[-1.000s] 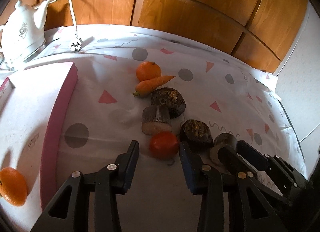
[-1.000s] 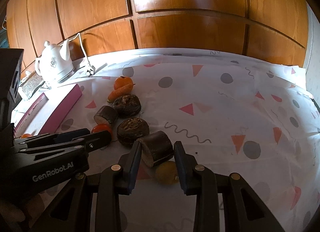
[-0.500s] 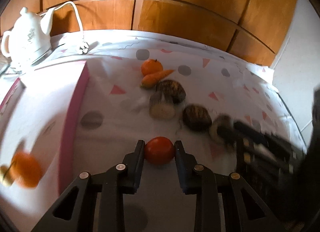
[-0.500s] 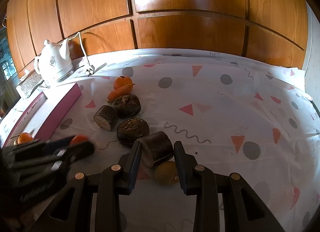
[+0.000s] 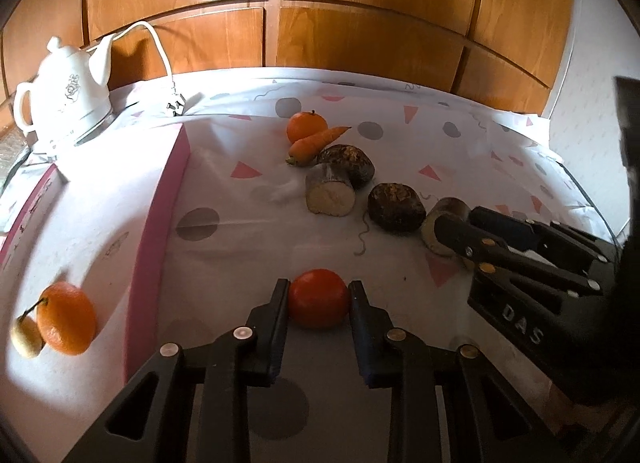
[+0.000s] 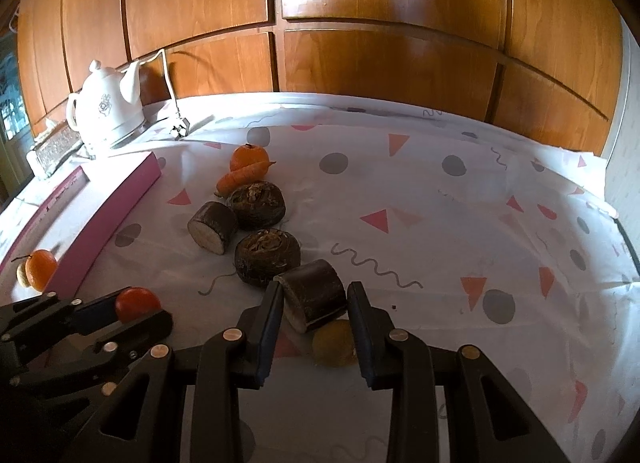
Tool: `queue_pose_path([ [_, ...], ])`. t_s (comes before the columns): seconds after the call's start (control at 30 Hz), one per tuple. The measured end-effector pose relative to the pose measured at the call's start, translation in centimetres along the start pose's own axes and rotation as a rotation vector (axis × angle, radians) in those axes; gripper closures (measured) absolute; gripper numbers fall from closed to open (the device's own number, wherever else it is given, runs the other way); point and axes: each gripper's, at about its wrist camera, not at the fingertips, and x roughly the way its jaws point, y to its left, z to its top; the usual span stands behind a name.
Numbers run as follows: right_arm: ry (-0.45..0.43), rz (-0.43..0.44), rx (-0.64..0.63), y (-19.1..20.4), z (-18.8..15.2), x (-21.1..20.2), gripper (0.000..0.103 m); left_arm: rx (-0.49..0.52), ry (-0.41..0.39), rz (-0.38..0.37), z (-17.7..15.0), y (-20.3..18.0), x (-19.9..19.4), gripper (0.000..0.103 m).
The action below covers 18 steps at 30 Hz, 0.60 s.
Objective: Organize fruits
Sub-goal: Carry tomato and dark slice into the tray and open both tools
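My left gripper (image 5: 319, 295) is shut on a red tomato (image 5: 318, 304), held above the cloth; both also show in the right wrist view (image 6: 136, 303). An orange (image 5: 66, 323) and a small yellowish fruit (image 5: 26, 337) lie in the pink-edged box (image 5: 156, 223). My right gripper (image 6: 315, 305) is shut on a dark cut root piece (image 6: 314, 297), with a yellow-brown fruit (image 6: 334, 343) beneath it. Another orange (image 5: 306, 125), a carrot (image 5: 318, 140) and dark root pieces (image 5: 396, 207) lie on the cloth.
A white kettle (image 5: 64, 97) with its cord and plug (image 5: 174, 105) stands at the back left. Wooden panelling (image 5: 360, 3) runs behind the table. The patterned cloth (image 6: 460, 223) stretches to the right.
My left gripper closed on the tomato, lifted it and drew back towards the box side. My right gripper stayed on the root piece.
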Motion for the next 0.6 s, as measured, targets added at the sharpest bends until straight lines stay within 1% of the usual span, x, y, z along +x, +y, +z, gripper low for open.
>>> queue_pose_path([
  [0.17,-0.009,-0.019,0.001,0.3,0.3,-0.6,0.070,-0.024,-0.013,-0.005,-0.2,0.7,-1.7,0.075],
  [0.37,-0.058,-0.024,-0.009,1.2,1.2,-2.3,0.070,-0.044,-0.065,-0.014,0.3,1.6,-4.2,0.074],
  [0.47,-0.072,-0.006,-0.014,1.9,1.7,-3.0,0.070,-0.053,-0.083,-0.001,0.3,2.4,-5.3,0.074],
  [0.6,-0.074,0.054,-0.001,3.1,2.2,-3.7,0.070,-0.095,-0.094,0.022,0.5,4.0,-6.3,0.074],
])
